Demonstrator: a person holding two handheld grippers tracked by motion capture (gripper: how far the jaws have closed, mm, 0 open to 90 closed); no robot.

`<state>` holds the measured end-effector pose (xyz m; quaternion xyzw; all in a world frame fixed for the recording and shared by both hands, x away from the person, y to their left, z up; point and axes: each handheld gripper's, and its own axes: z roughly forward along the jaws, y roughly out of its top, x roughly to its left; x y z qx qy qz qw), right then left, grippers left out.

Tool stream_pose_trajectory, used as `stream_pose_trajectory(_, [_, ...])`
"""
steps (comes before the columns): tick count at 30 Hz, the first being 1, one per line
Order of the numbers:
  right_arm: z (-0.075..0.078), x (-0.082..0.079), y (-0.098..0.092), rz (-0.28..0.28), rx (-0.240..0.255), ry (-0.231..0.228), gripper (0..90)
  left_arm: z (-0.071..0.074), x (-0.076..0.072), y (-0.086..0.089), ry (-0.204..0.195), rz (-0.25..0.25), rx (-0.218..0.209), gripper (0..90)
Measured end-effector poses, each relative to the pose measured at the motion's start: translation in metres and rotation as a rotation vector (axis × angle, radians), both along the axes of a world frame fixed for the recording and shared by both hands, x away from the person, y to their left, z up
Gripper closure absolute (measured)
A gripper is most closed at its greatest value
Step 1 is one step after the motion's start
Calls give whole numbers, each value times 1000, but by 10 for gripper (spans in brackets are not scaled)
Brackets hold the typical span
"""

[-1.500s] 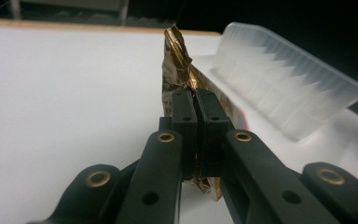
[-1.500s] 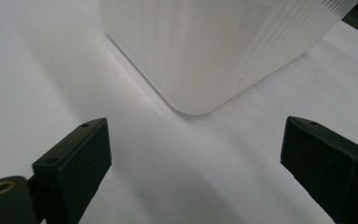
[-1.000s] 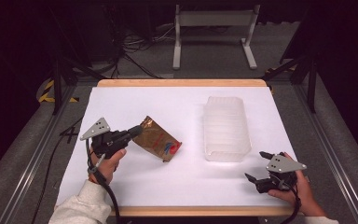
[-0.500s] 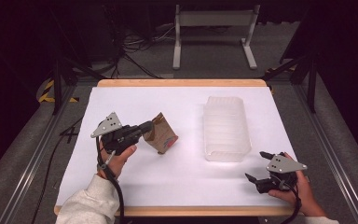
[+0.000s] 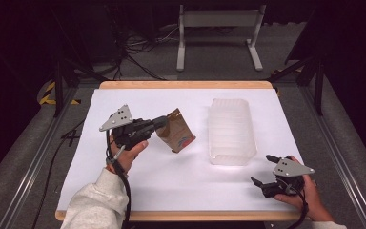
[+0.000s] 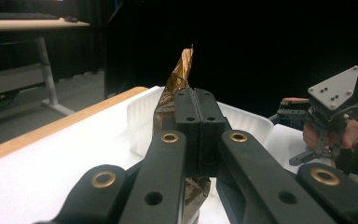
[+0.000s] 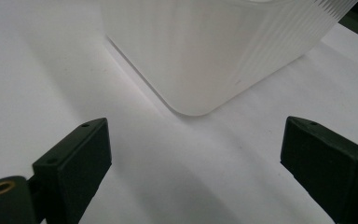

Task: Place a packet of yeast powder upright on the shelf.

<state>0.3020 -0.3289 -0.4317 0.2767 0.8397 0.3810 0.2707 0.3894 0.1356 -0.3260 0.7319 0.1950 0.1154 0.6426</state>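
Lifted toward bin [image 5: 232, 131]: packet [image 5: 177, 134] in left tool [image 5: 160, 123].

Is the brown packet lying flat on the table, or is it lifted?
Lifted. The left gripper is shut on the brown packet and holds it tilted, beside the clear plastic bin. In the left gripper view the packet stands up above the closed jaws.

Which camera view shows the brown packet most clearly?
The high view: the brown packet shows almost whole, its end pinched in the left gripper, beside the clear tray. In the left gripper view its jaws cover most of it; the right gripper view faces the tray.
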Motion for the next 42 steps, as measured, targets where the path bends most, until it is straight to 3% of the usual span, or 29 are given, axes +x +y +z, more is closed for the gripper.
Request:
stream_pose_trajectory(12, [1, -1, -1, -2, 9, 1, 92, 19, 12, -39, -39, -65, 40, 900])
stream_pose_trajectory(15, [1, -1, -1, -4, 13, 0, 92, 23, 14, -47, -31, -80, 37, 900])
stream_pose_trajectory(29, [1, -1, -3, -5, 20, -1, 92, 40, 25, -77, -63, -140, 45, 900])
stream_pose_trajectory(42, [2, -2, -4, -5, 19, -4, 92, 44, 32, -114, -79, -207, 76, 900])
